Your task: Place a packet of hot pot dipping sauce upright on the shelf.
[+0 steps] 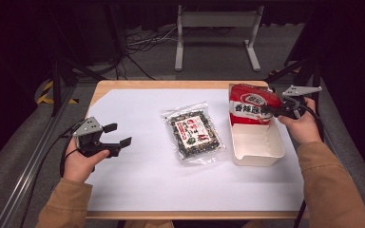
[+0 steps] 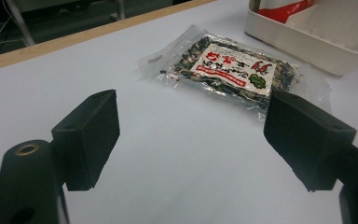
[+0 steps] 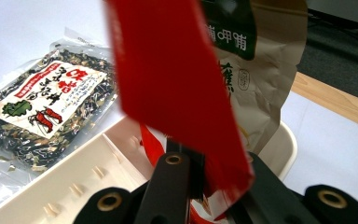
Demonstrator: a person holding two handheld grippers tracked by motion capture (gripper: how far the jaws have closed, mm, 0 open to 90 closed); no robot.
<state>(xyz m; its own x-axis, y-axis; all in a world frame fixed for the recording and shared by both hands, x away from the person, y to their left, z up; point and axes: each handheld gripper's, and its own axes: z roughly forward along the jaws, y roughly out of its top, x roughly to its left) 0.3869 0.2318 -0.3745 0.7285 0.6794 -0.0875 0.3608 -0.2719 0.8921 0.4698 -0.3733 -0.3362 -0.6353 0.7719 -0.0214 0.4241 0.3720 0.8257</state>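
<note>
- The right gripper [image 1: 272, 110], in the person's right hand [image 1: 300, 127] at the far right of the tabletop [image 1: 138, 194], has its black jaws pinched tight on the edge of a red, crinkly plastic snack bag with white lettering [image 1: 250, 108].
- In the right gripper view the red bag [image 3: 177, 88] rises straight up out of the closed jaws, its lower corner clamped between them; a brown-and-green panel of the same bag shows just behind the red face.
- The bag stands upright in the far end of a shallow, cream-white rectangular plastic tray [image 1: 259, 153], directly ahead of the right jaws; the near part of the tray is bare.
- In the right gripper view the tray's ribbed inner wall [image 3: 74, 186] lies just below and to the left of the jaws.
- The left gripper [image 1: 116, 134], held in the left hand [image 1: 81, 163] near the left edge of the white paper sheet [image 1: 138, 175] that covers the tabletop, has its jaws spread wide with nothing between them.
- A clear flat plastic packet of dark dried mix with a white and red label [image 2: 235, 70] lies on the sheet beyond the left jaws, well apart from them.
- In the high view that packet [image 1: 194, 132] lies between the two grippers, just beside the tray's left wall.
</note>
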